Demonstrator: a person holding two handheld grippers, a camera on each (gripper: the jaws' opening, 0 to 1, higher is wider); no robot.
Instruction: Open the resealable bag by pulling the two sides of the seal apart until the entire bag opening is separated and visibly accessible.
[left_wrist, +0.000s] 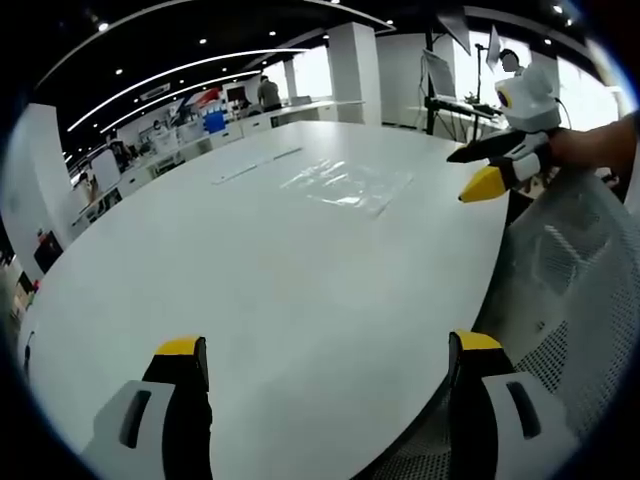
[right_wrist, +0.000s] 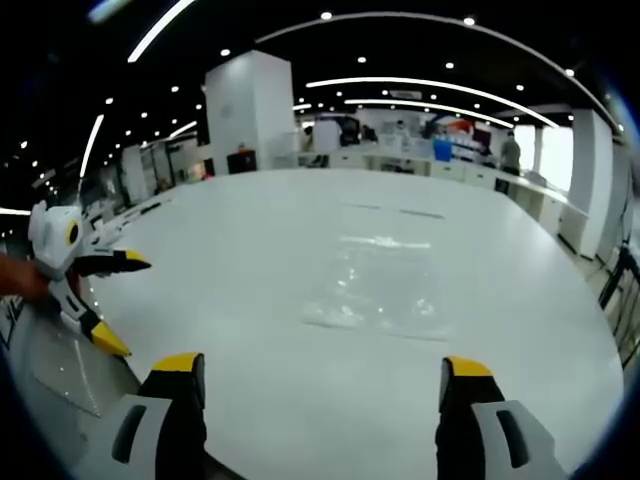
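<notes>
Resealable bag lies flat mid-counter, well apart from both grippers. Left hand-held gripper and right hand-held gripper both spread, empty. Risk: clear film, seal strip hard to find; jaws may slide or pinch both layers together.

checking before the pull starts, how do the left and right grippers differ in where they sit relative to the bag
The left gripper looks across the white table at the clear bag far off, up and right of centre; the right gripper has the bag nearer, straight ahead between its jaws. The left gripper sits near a mesh chair; the right gripper faces open table. Both are open, empty, off the bag.
</notes>
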